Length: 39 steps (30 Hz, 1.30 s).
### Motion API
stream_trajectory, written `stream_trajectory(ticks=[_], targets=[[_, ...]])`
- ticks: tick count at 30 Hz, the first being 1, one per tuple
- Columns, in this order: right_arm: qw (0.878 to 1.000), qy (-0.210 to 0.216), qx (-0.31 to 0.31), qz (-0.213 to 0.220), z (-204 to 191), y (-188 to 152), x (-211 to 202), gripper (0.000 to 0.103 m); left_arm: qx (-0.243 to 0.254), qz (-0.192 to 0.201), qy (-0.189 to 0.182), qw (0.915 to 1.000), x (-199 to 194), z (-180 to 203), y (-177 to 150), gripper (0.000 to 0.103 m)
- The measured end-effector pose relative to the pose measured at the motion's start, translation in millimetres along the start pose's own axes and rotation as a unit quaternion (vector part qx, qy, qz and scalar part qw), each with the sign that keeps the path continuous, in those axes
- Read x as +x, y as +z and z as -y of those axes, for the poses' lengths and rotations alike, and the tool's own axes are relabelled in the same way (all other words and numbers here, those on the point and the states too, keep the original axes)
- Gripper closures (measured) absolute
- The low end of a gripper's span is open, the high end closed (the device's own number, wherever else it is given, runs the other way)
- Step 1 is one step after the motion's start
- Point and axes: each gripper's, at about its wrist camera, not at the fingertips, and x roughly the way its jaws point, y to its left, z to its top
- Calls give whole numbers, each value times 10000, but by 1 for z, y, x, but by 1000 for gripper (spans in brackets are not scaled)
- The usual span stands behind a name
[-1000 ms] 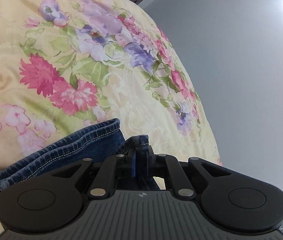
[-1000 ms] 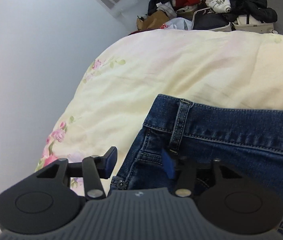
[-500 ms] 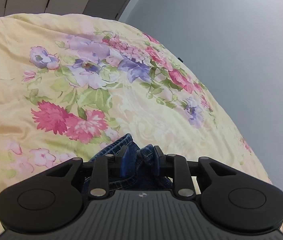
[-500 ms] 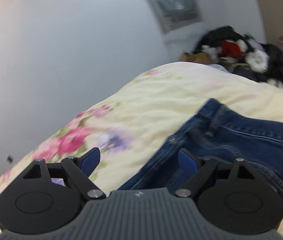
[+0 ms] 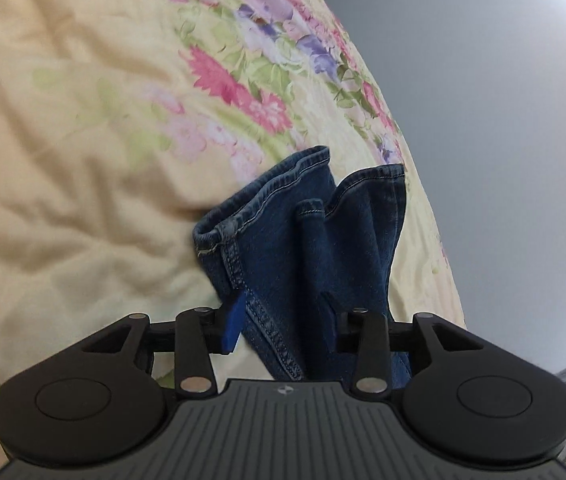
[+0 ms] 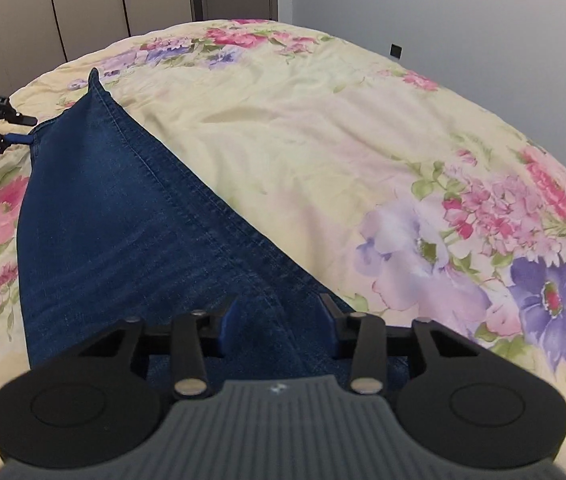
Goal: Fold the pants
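Where the left wrist view looks down along its fingers, the left gripper (image 5: 283, 316) has the hem end of the pants (image 5: 303, 240) lying between its two fingers. Its jaws have just been opening; the blue pad of the left finger (image 5: 231, 326) stands just beside the stitched side seam, and whether it presses the denim cannot be told. The right finger is partly hidden by cloth. Two leg hems lie bunched, one over the other, near the edge of the bed (image 5: 63, 160), whose cover is pale yellow with pink and purple flowers. A grey wall (image 5: 503, 120) fills the right side.

Right wrist view: the right gripper (image 6: 279, 320) sits over the wide end of the pants (image 6: 123, 220). Its jaws have just been closing, with a raised fold of denim between the fingers; whether the pads pinch it cannot be told. The pants run as one long strip across the bed (image 6: 323, 140) toward its far left edge. There the left gripper (image 6: 23, 130) meets the hem, fingers apart. Dark cupboard doors (image 6: 83, 0) stand behind the bed.
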Motion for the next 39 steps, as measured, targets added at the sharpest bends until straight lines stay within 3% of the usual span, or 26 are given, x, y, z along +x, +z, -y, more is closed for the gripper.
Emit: stream_trajectory(ticks=[5,9,11,13,17,20,23,26,27,29,32,34,36,39], targets=[[9990,173,191,-378,-4,-2,24,53,-262,66,-494,9984,6,-9,2,37],[9989,186,187,-393,-6,0,34,55,-188,206,-939,9952,-1,-2,-3,37],[9989,205,193,-384,-6,0,34,69,115,332,-808,9961,-2,10,-6,38],[9990,182,133,-390,-7,1,34,76,428,331,-649,9964,5,19,-6,38],[9989,197,134,-401,-6,1,35,77,236,145,-399,9988,26,13,-1,38],[9992,104,147,-353,-4,2,34,59,160,6,-716,9973,36,9,2,38],[9983,246,267,-450,0,2,38,54,-201,-76,-1205,9925,45,4,4,36],[9975,323,371,-509,1,3,42,51,-484,-68,-1323,9900,52,-1,5,36],[9971,343,406,-543,2,3,43,53,-537,-70,-1384,9889,53,-2,5,36],[9971,357,381,-553,2,4,42,73,-561,-71,-1572,9860,53,-4,5,36],[9966,496,146,-639,-4,4,38,89,-406,-122,-1886,9811,52,-3,3,36],[9958,567,82,-708,-6,5,37,92,-348,-99,-1793,9831,55,-3,2,40],[9957,555,-11,-737,-8,6,37,93,-387,-94,-1494,9880,61,-4,2,67],[9960,537,-37,-719,-8,5,38,97,-348,70,-1646,9857,58,-2,-1,78]])
